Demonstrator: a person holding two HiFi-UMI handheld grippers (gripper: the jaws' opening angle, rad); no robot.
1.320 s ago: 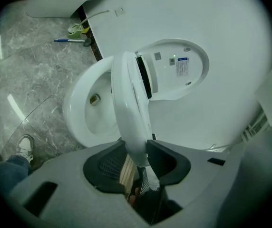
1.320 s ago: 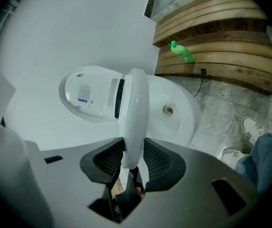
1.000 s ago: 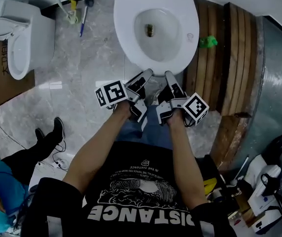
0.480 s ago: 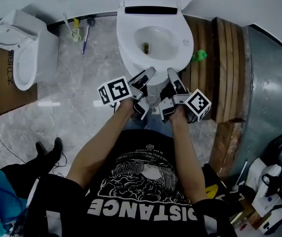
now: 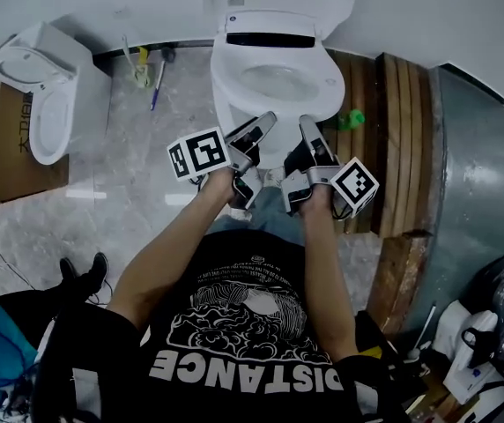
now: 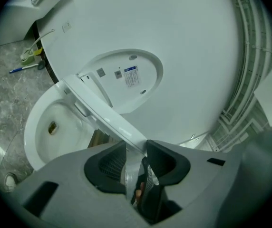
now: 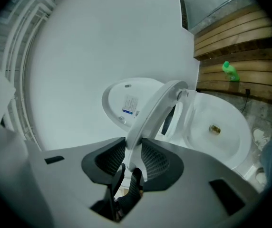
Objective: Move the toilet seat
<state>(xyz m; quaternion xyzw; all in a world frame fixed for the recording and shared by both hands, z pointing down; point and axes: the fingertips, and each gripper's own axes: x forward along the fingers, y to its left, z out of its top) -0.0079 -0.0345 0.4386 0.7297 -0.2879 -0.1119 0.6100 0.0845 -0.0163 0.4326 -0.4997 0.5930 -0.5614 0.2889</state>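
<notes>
Seat-lifting update: a second ago the white oval plastic toilet seat (image 6: 102,117) was lying flat on the white ceramic bowl (image 6: 55,127), and now its front edge is coming up off the rim, swinging on the hinge at the back. Both tongs are doing the work together. The left gripper (image 5: 263,126) is clamping the front rim of the seat between its dark ribbed pads, and the right gripper (image 5: 309,130) is pinching the same rim just beside it. The right one's jaws have just been squeezing in a bit tighter, with the seat edge sitting right between them, so it looks like the person is firming up the hold while raising it. In both gripper views the seat is showing nearly edge-on, hanging somewhere between flat and upright, with the bowl opening up underneath. The white lid with the small stickers (image 7: 126,99) is already standing up at the back, so I'm guessing the seat is heading up to join it. Job's roughly mid-swing I'd say; the seat isn't resting against anything yet, so both grips are carrying it right now.
</notes>
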